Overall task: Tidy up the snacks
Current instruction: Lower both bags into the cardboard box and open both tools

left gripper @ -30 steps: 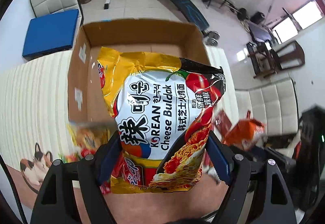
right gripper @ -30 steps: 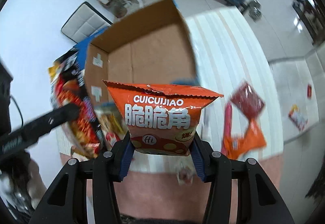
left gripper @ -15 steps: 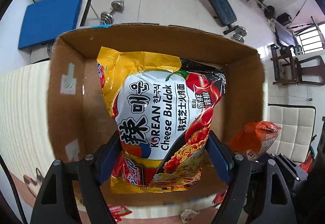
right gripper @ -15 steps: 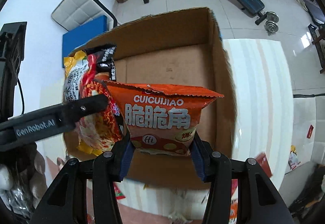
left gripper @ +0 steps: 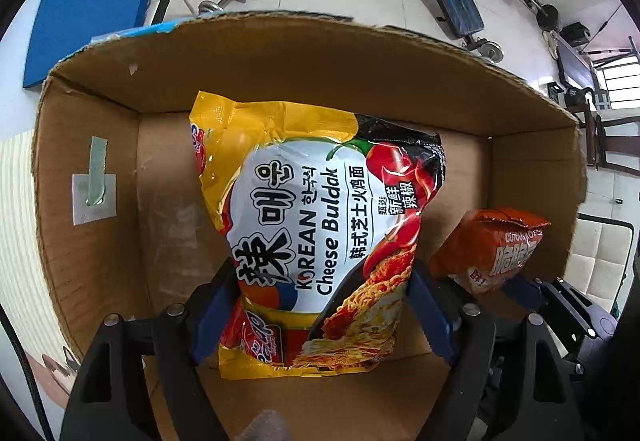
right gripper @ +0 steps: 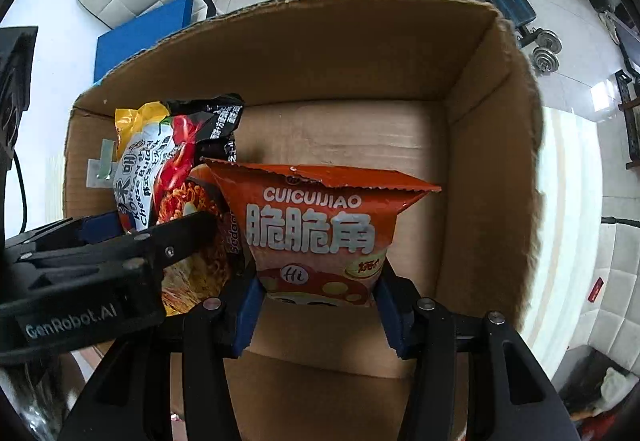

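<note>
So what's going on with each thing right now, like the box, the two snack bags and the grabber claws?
Cardboard box: open on top, bare floor showing inside, no loose snacks seen in it.
Noodle packet: sealed, held over the box.
Orange snack bag: sealed, puffy, held over the box beside the noodles.
Left gripper: shut on the noodle packet.
Right gripper: shut on the orange snack bag.

- The left hand-held gripper (left gripper: 322,315) is matte black plastic, with two broad arms ending in blue finger pads (left gripper: 430,315).
- Round silver screws sit on top of each arm.
- The right hand-held gripper (right gripper: 318,311) has the same black frame, blue pads and silver screws.
- White lettering, "GenRobot.AI", runs along the left gripper's side in the right wrist view.
- A thin black cable (right gripper: 20,185) hangs beside it.
</note>
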Motion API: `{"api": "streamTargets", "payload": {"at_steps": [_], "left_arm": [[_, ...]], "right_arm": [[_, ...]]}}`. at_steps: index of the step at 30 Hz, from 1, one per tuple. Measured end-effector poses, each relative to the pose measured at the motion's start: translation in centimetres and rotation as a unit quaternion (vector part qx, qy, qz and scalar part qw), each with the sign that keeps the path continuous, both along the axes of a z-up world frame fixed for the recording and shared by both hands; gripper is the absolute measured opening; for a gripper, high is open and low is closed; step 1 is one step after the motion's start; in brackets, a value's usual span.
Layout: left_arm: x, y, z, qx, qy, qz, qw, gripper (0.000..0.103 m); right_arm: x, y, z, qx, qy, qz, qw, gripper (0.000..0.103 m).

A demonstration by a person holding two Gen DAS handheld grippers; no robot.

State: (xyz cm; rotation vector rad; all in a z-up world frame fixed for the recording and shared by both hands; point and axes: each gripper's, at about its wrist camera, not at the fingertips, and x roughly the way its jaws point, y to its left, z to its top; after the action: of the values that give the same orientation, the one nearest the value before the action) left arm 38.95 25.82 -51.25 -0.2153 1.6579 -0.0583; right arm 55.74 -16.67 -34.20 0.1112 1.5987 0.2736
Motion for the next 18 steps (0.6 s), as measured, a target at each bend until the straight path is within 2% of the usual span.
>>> {"api": "streamTargets", "payload": {"at_steps": [2, 3, 4, 8, 10, 14, 18], "left_arm": [[0.1, -0.2, 0.1, -0.005, -0.002, 0.003, 1.0000, 0.085], [0.1, -0.2, 0.3, -0.006, -0.007, 0.005, 0.9999, 0.090], [0.2, -0.2, 0.4, -0.007, -0.011, 0.006, 0.9999, 0.090], [0.4, -0.5, 1.5, -0.007, -0.022, 0.003, 0.9997, 0.090], [0.1, -0.4, 2.4, -0.005, -0.030, 0.003, 0.9995, 0.090], [-1.2, -0.2, 5.4, -0.004, -0.067, -0.004, 0.9977, 0.090], [-3.3, -0.1, 10.2, 0.025, -0.147, -0.007, 0.9888, 0.090]], "right_arm": [[-0.4, 0.0, 0.0, 0.000, 0.002, 0.004, 1.000, 0.058], [-0.3, 0.0, -0.1, -0.002, 0.004, 0.005, 1.000, 0.066], [-0.4, 0.0, -0.1, -0.004, 0.005, 0.006, 1.000, 0.079], [-1.2, -0.1, 0.4, 0.004, 0.010, 0.005, 1.000, 0.086], [-1.5, -0.4, 1.2, 0.002, 0.005, 0.003, 1.000, 0.094], [-2.7, -0.9, 3.4, -0.009, -0.021, 0.007, 1.000, 0.095], [-3.6, -1.1, 6.6, 0.000, -0.058, -0.001, 0.998, 0.096]]}}
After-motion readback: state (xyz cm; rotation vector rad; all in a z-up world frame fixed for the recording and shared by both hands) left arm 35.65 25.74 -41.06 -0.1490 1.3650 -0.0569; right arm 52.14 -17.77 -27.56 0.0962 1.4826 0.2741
